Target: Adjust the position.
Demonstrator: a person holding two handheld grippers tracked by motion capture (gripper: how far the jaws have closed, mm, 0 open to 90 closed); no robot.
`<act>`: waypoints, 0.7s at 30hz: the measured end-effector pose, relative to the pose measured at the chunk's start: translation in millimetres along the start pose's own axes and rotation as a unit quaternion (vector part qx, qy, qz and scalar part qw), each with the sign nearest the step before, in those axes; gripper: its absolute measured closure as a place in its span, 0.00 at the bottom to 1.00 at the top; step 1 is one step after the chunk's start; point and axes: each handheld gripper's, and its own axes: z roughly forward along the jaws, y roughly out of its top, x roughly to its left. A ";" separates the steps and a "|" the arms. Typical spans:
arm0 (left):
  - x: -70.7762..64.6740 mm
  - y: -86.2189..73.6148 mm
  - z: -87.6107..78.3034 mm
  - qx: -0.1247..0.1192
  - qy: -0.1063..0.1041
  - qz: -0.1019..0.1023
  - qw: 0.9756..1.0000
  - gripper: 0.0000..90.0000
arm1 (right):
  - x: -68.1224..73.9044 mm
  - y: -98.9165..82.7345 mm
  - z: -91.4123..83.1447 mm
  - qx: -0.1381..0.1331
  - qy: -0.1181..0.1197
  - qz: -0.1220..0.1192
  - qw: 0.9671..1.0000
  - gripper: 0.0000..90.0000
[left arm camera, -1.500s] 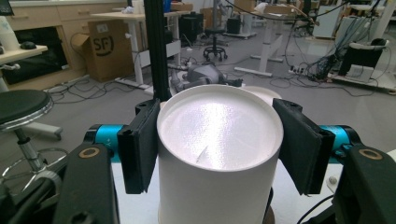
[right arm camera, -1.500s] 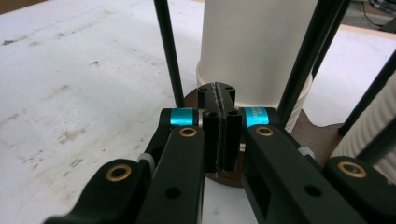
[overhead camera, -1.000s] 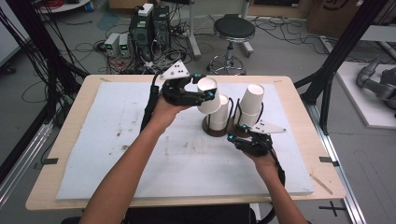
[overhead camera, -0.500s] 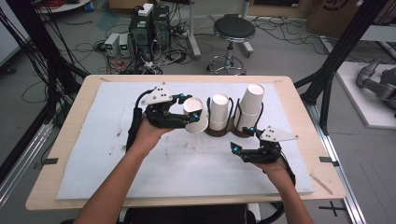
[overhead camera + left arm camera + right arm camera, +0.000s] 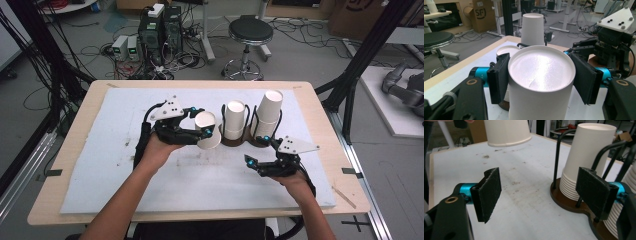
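My left gripper (image 5: 202,131) squeezes paper cup (image 5: 208,131) upside down, held over white mat (image 5: 100,150), left of cup rack (image 5: 245,142). Cup light, thin, squashes easy; I hold sides softly. Right gripper (image 5: 260,150) jaws wide apart, nothing inside.

Held cup (image 5: 539,82) bottom cut off by frame edge

I see open bench (image 5: 125,165) left and front; the cup rack (image 5: 250,140) with cup stacks (image 5: 234,120) blocks the middle.
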 end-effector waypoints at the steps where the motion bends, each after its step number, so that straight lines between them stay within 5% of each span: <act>1: -1.0 -0.5 -0.2 -0.001 -0.001 0.001 1.000 0.39 | 0.6 0.4 0.3 -0.001 0.007 -0.003 1.000 0.24; 21: -24.1 -21.1 -0.8 0.006 -0.040 0.001 0.999 0.39 | 13.6 9.9 17.6 -0.020 0.096 -0.015 0.995 0.23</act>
